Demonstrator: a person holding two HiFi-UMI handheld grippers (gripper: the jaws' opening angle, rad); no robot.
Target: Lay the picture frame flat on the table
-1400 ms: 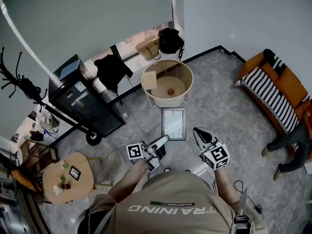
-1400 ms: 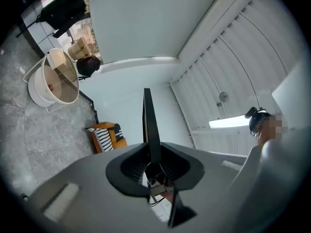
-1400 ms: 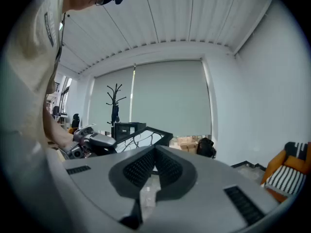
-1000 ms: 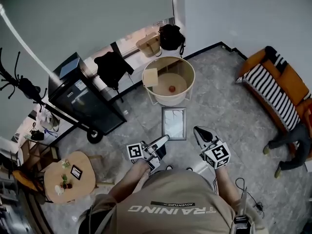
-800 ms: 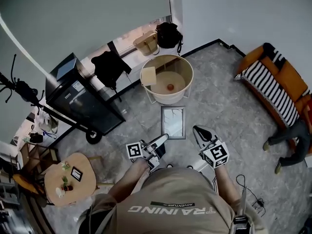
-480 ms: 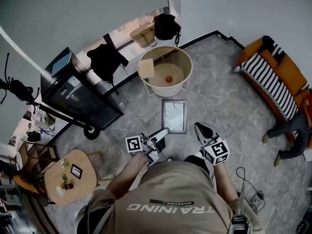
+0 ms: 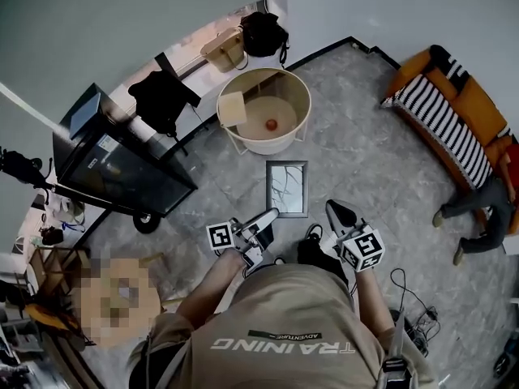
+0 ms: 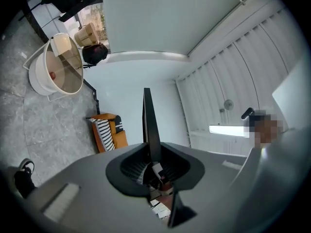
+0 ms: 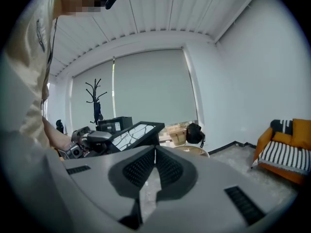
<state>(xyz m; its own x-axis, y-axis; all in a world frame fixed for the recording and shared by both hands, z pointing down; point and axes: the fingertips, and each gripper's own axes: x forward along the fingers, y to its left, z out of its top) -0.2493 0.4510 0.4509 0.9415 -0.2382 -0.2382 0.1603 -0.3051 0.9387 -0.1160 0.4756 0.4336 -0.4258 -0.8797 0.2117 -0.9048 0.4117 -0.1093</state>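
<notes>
Left gripper (image 7: pixel 268 216): fingers clenched on the near edge of the picture frame (image 7: pixel 286 187), which is held in the air, face up, well short of the round counter (image 7: pixel 264 147). Right gripper (image 7: pixel 335 209): fingers pressed together, empty.

Judgement: carry it forward, lower it level, and release only once flat. Tan block (image 7: pixel 233 108) and red ball (image 7: pixel 271 123) crowd the counter top; set down clear of them.

The shirt (image 7: pixel 243 314) reads "TRAINING" in large letters, upside down in the head view, beside a small "ADVENTURE" label (image 7: pixel 285 335).

Picture frame (image 7: pixel 287 188) before round table (image 7: pixel 289 113), sofa (image 7: pixel 452 121) at right
</notes>
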